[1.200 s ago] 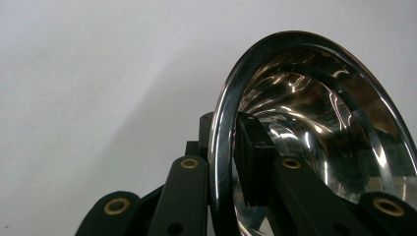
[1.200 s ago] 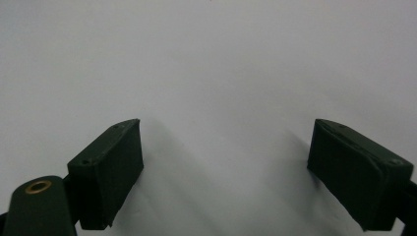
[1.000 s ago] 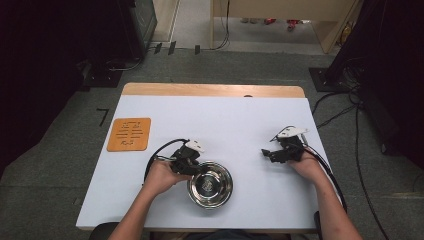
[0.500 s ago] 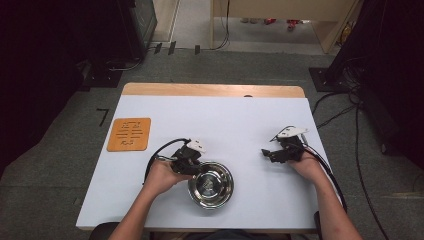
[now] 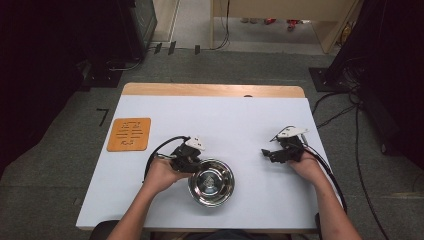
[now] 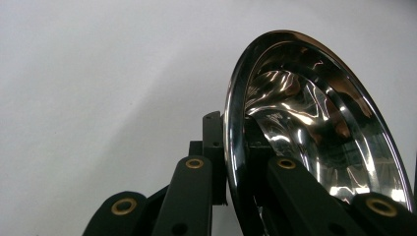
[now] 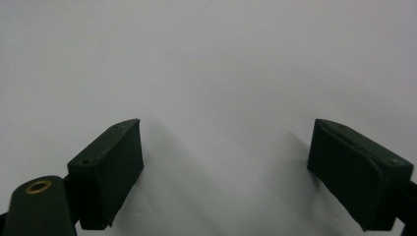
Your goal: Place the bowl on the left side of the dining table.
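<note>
Steel bowl (image 5: 211, 182) set on the white bench (image 5: 225, 120) near its front edge, its rim clamped between the closed fingers of the left gripper (image 5: 189, 162), right gripper (image 5: 272, 154) held well apart, fingers (image 7: 105, 174) spread wide, nothing gripped

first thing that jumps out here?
The shiny steel bowl near the front of the white table, its rim pinched by the left gripper. Next, the orange square mat at the table's left, and the right gripper resting open on bare tabletop at the right.
</note>
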